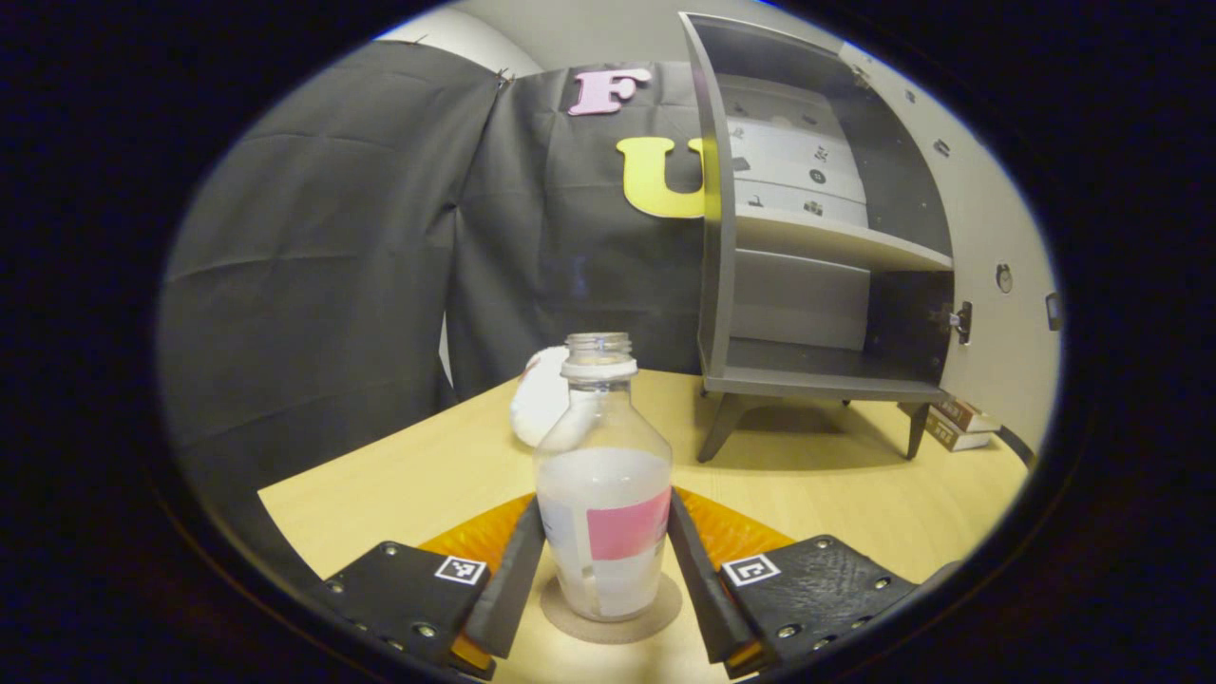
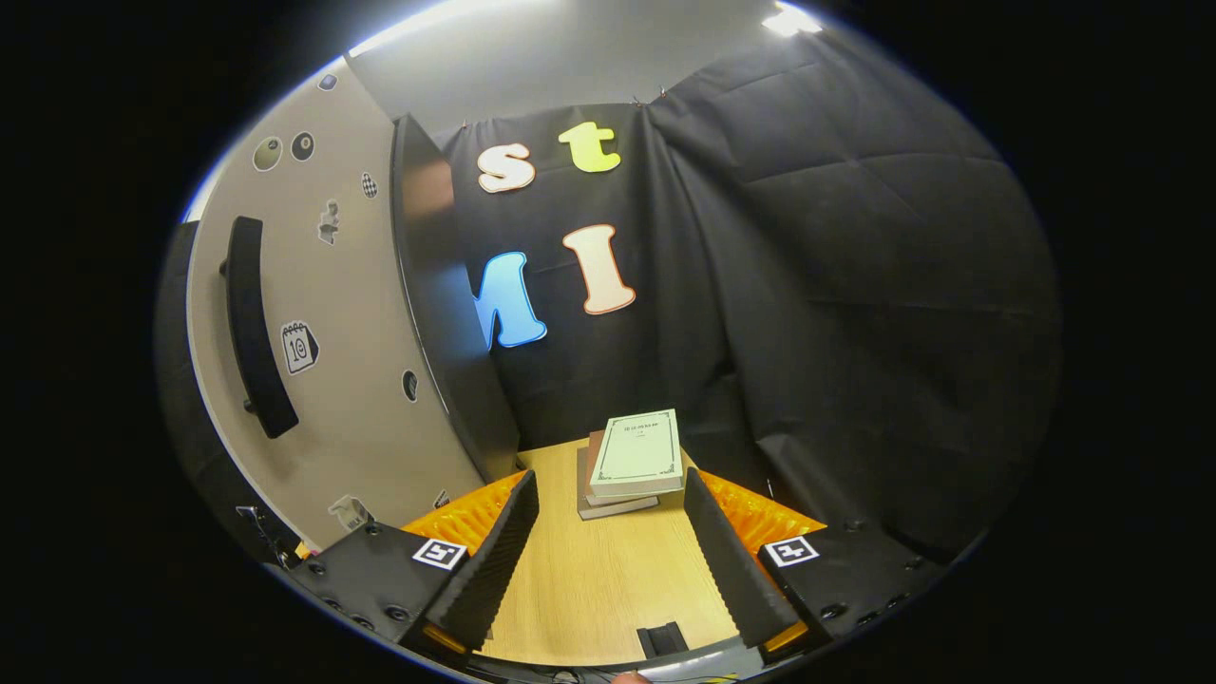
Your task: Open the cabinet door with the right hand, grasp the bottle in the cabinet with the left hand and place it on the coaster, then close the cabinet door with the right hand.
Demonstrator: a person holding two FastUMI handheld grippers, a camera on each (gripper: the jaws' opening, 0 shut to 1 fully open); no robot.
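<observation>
A clear bottle [image 1: 602, 494] with a pink label and no cap stands upright on a round brown coaster [image 1: 665, 613] on the wooden table. My left gripper [image 1: 605, 546] is shut on the bottle, one finger against each side. Behind it to the right the grey cabinet [image 1: 807, 380] stands open, with bare shelves and its door [image 1: 997, 237] swung out to the right. In the right gripper view the door's pale outer face [image 2: 361, 380] and black handle [image 2: 252, 323] are close on the left. My right gripper [image 2: 608, 532] is open, holds nothing and sits to the right of the door.
A white rounded object [image 1: 535, 399] lies on the table just behind the bottle. A small stack of books [image 2: 632, 461] rests on the table ahead of the right gripper, also seen by the cabinet's right leg [image 1: 959, 425]. Black cloth walls surround the table [image 1: 380, 494].
</observation>
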